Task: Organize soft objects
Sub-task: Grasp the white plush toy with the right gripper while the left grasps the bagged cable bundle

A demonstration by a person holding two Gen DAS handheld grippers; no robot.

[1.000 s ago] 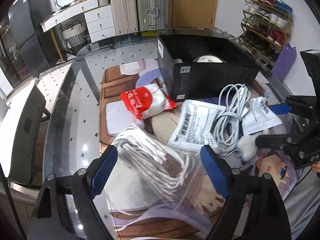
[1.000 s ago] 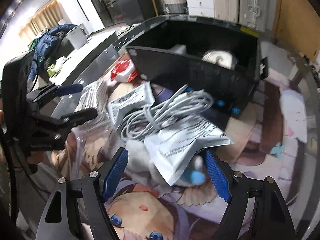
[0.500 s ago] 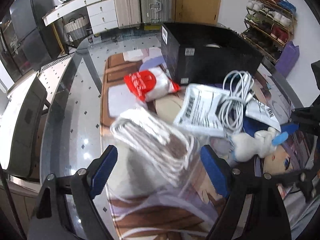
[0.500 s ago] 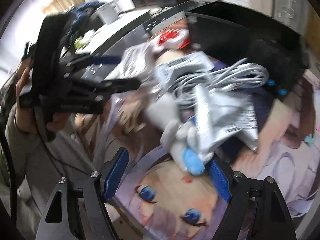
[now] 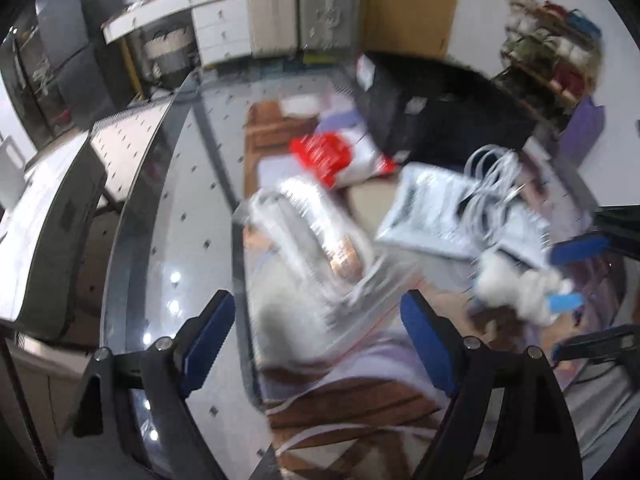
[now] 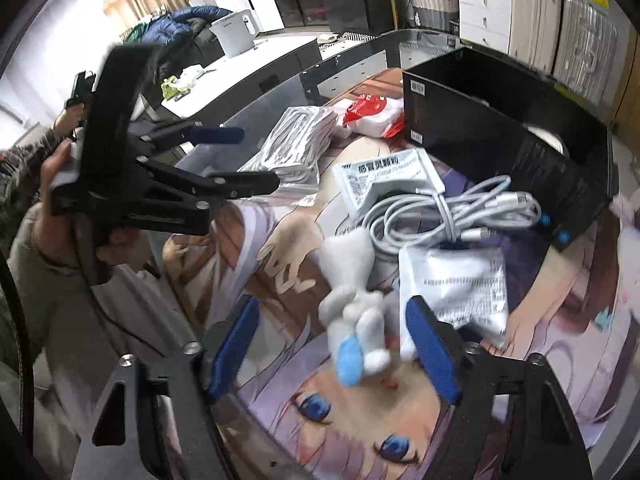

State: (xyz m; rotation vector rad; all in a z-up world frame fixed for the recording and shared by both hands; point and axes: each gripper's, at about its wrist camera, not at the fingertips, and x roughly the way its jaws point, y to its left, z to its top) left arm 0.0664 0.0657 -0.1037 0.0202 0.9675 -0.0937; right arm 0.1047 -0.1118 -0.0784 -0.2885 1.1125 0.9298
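a printed mat (image 6: 560,320) is lying on the tabletop (image 5: 168,216), carrying every item. the box (image 6: 500,136) is sitting at the far end. a sealed pouch (image 6: 372,114) is lying just left of the box, and a bagged cord bundle (image 6: 292,148) is lying left of that pouch. a flat sachet (image 6: 384,178) is lying before the box, a cable coil (image 6: 452,212) overlapping its near edge. a second sachet (image 6: 460,288) is lying nearer still, a plush toy (image 6: 352,308) touching its left side.
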